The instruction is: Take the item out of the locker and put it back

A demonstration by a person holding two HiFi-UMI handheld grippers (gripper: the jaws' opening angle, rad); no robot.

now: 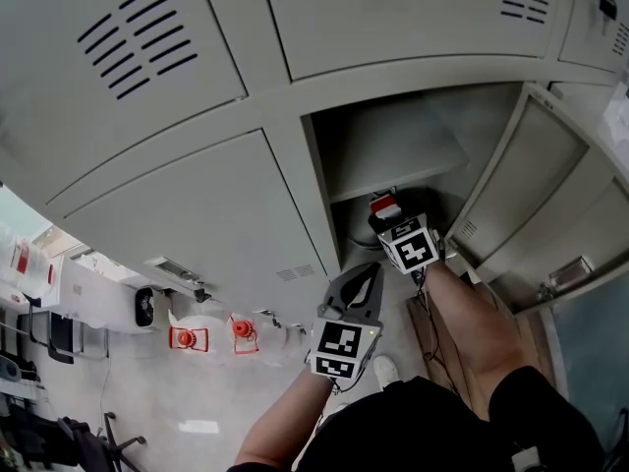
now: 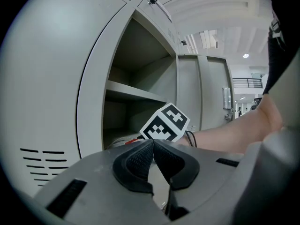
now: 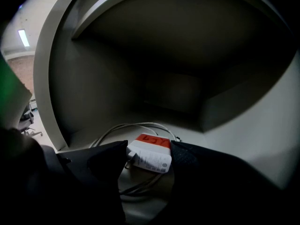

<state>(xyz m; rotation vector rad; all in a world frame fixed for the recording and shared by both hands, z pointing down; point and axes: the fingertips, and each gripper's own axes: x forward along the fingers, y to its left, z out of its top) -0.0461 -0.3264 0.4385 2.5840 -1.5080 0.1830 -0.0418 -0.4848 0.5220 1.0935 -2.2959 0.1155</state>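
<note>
1. A wall of grey metal lockers [image 1: 177,205] fills the head view. One compartment stands open, with its door [image 1: 536,180] swung out to the right.
2. The right claw [image 1: 385,216] reaches into the open compartment, under its shelf [image 1: 398,155].
3. Its jaws are closed on a white power adapter [image 3: 152,158] with a red label on top. One jaw touches each side of the adapter.
4. The adapter sits low over the front part of the compartment floor. Its pale cable [image 3: 123,127] lies in loops on that floor, behind and beneath it.
5. The left claw [image 2: 153,144] is held outside the locker, just in front of the opening. Its jaws are pressed together with nothing between them.
</note>
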